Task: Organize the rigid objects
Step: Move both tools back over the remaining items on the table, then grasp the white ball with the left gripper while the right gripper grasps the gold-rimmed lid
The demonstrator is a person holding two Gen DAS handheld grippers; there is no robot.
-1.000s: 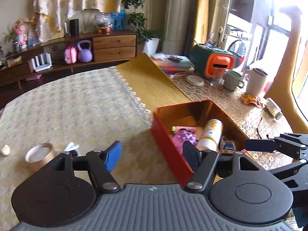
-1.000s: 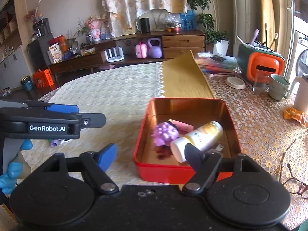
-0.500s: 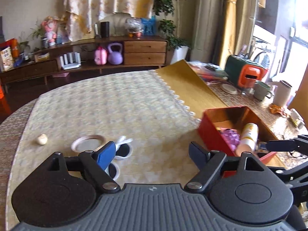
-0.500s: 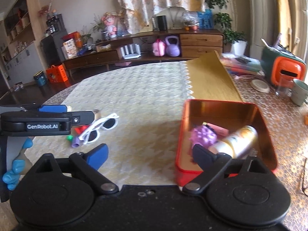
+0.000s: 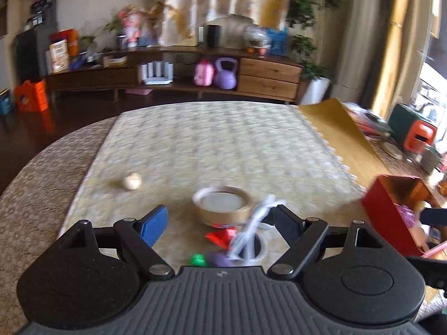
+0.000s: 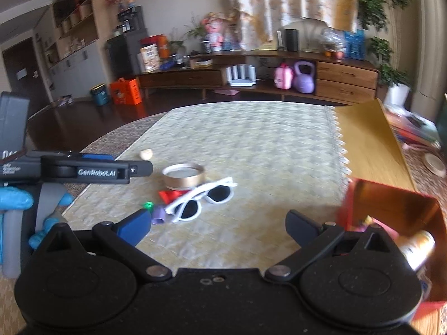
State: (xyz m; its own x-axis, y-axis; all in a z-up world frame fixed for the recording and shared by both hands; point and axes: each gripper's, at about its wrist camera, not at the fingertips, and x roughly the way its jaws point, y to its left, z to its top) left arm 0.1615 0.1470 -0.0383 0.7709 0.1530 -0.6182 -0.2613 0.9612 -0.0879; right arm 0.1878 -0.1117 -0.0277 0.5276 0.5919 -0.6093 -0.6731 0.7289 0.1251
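Jaws of the right gripper (image 6: 218, 224) stand spread and empty, having just widened; the left gripper (image 5: 220, 223) likewise. White sunglasses (image 6: 205, 199) lie just beyond on the table (image 6: 251, 145), beside a gold-rimmed lid (image 6: 183, 177). Red tin (image 6: 391, 209) sits right.

White-framed sunglasses (image 6: 205, 199) lie folded open on the patterned surface (image 6: 251, 145), just beside a gold-rimmed round tin (image 6: 183, 177) — a red scrap (image 6: 169, 195), a green bead (image 6: 149, 205) and a purple cap (image 6: 159, 215) cluster close. The red tin box (image 6: 391, 209) holds a bottle (image 6: 417, 248), lying down.
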